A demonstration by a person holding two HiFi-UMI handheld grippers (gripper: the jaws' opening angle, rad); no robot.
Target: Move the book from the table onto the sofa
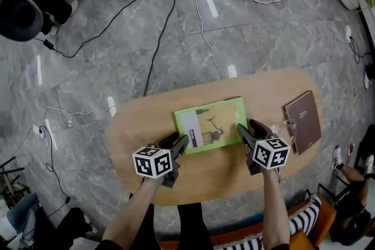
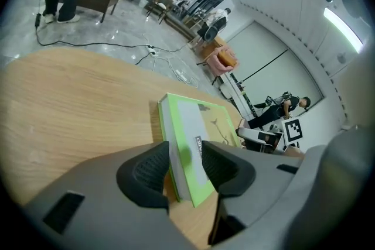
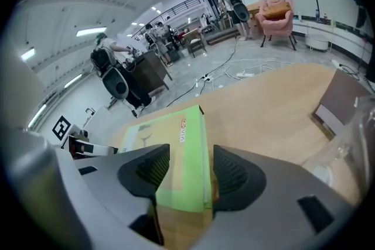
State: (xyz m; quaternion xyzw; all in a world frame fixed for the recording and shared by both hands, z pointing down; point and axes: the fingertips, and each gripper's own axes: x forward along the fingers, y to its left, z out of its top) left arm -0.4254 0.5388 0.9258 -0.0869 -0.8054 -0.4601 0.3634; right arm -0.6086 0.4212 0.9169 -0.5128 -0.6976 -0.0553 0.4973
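A green book (image 1: 211, 125) lies flat on the oval wooden table (image 1: 135, 126). My left gripper (image 1: 179, 141) is at the book's near left corner, jaws open. In the left gripper view that corner of the book (image 2: 190, 143) sits between the spread pads of the left gripper (image 2: 186, 170), with gaps showing. My right gripper (image 1: 248, 128) is at the book's near right corner, also open. The right gripper view shows the book's edge (image 3: 184, 155) lying between the jaws of the right gripper (image 3: 191, 173), not pinched.
A brown notebook (image 1: 303, 120) lies at the table's right end, with a clear plastic item (image 1: 285, 129) beside it, close to my right gripper. Cables (image 1: 199, 9) run over the grey floor. A striped cushion (image 1: 296, 225) on an orange seat is at the bottom right.
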